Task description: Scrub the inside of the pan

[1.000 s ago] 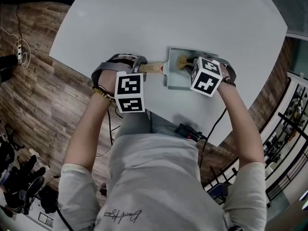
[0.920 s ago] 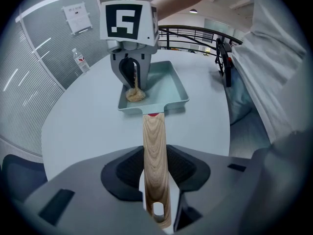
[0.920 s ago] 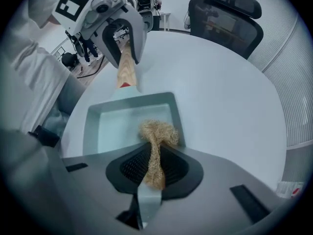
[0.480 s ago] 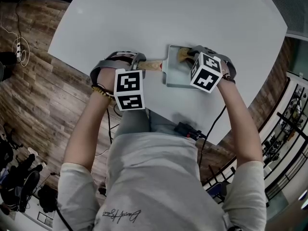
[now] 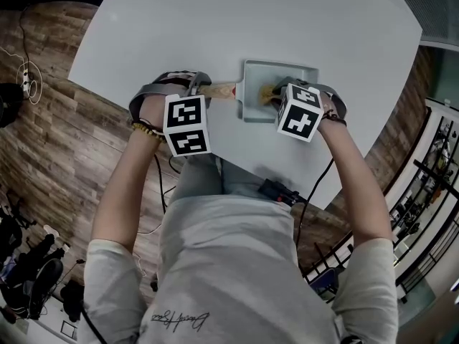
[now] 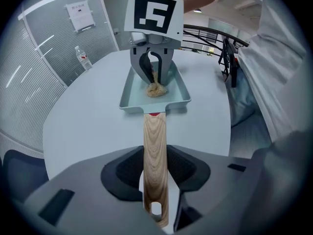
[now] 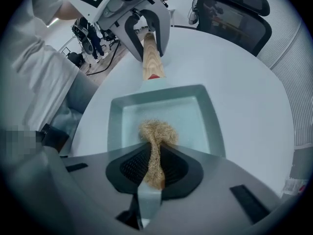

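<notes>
The white table (image 5: 179, 20) carries one pale green rectangular pan (image 5: 276, 74), which lies flat near the edge where the person stands, with its wooden handle (image 6: 155, 146) pointing to the person's left. The step in hand appears to be the scrubbing itself: the pan is steadied on one side while the scrubber (image 7: 157, 131) is pressed on the floor of the pan. The floor looks clean in these views, so how much work remains cannot be judged. The next move probably calls for strokes across the floor and into the corners, with steady downward pressure, while the handle is kept firm so the pan does not slide.

The left gripper (image 6: 155, 180) is closed on the handle near its end with the hanging hole, one pad on each side. The right gripper (image 7: 152, 168) points steeply down and pinches the golden, fibrous scrubber between its pads; the loose tuft below them touches the pan floor.
</notes>
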`<state>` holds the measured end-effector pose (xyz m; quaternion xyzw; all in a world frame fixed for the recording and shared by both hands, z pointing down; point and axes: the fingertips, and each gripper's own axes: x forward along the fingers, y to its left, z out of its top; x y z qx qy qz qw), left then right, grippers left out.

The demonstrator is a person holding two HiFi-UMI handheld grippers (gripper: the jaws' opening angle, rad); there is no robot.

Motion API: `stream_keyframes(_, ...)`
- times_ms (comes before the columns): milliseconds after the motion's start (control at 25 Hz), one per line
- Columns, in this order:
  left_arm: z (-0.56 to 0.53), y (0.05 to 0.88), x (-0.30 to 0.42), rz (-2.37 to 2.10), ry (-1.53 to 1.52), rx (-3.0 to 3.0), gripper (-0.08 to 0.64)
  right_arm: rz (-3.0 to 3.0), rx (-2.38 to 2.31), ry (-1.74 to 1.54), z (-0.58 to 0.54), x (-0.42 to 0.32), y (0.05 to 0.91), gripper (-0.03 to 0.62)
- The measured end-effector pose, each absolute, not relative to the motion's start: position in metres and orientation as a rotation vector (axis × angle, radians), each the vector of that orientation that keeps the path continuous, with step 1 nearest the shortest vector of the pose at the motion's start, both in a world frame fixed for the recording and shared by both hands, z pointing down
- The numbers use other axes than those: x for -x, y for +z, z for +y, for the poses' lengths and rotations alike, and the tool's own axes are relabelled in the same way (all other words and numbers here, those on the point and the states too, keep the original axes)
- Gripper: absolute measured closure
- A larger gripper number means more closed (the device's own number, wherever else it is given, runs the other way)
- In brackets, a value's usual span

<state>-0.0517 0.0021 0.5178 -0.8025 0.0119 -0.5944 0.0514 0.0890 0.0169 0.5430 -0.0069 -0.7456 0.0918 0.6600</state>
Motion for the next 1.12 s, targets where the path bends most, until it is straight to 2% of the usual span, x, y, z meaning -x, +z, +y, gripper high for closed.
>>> stream_keyframes(640, 0.003, 0.517, 0.05, 0.024, -1.808, 2.432, 0.411, -1.684, 0.089, 0.264, 0.059, -0.092, 0.541, 0.523)
stream_keyframes(840, 0.005, 0.517, 0.053, -0.009, -1.797, 2.414, 0.411, -1.66, 0.049, 0.177, 0.059, -0.091, 0.542, 0.523)
stream_keyframes(1120, 0.009, 0.514, 0.051, -0.03, -1.788, 2.408, 0.411, -1.712, -0.04, 0.237, 0.023, -0.097, 0.541, 0.523)
